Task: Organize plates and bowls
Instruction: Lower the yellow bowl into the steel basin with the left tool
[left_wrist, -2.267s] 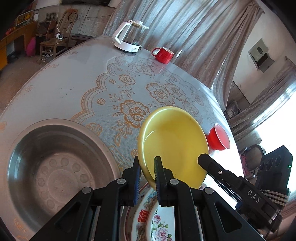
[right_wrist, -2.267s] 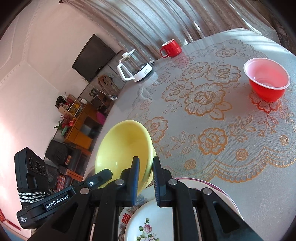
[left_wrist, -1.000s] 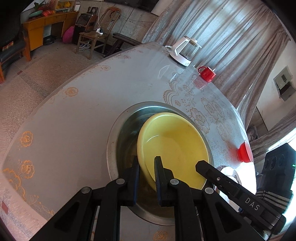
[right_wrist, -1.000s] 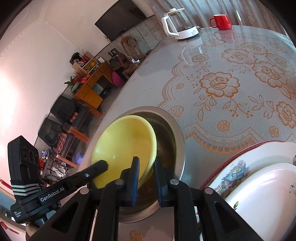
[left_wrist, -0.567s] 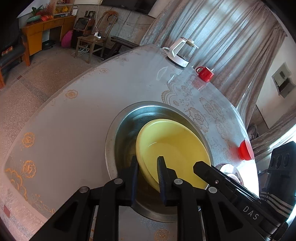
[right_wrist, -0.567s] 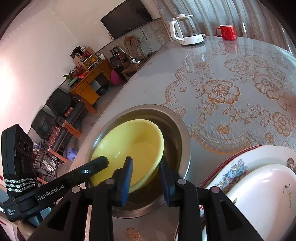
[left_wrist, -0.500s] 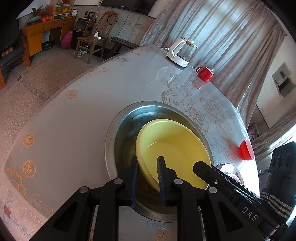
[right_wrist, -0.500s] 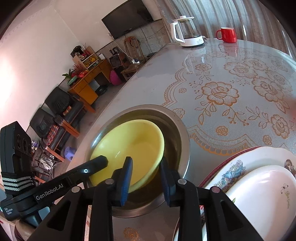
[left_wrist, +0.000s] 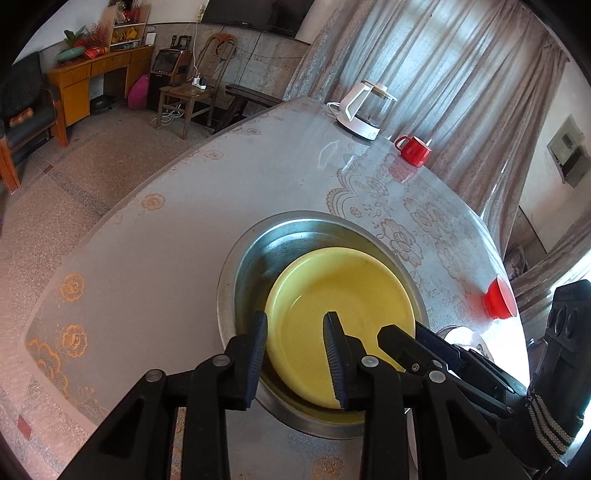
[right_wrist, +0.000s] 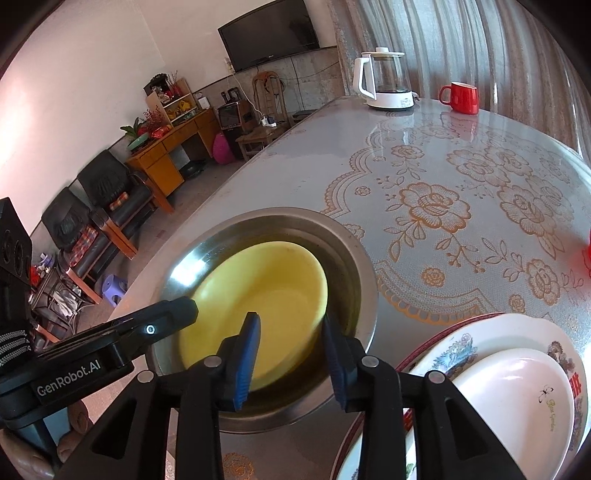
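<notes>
At the left of the scene the left gripper (left_wrist: 295, 347) straddles the near rim of the yellow bowl (left_wrist: 338, 306), which sits inside the steel basin (left_wrist: 240, 266) on the lace-patterned table (left_wrist: 166, 229); its jaws have just been opening, the rim lies between them, and the pads stand clear of it, so nothing is held. Further right, the right gripper (right_wrist: 290, 347) stands the same way over the opposite rim: jaws just opened, part-way apart, the rim between them but not pinched. The bowl rests off-centre in the basin, leaning toward its near wall, so it may well slide or rock if either hand pulls back carelessly. The likeliest fault is a pad catching the rim on the way out and dragging the bowl up the basin's wall, since the 2 gaps are only modest. The 2 grippers are also close together, so they could knock each other. At the far right the stack of 2 floral plates (right_wrist: 513, 373) lies just beside the basin, and a wide swing of the right hand could clip it.
</notes>
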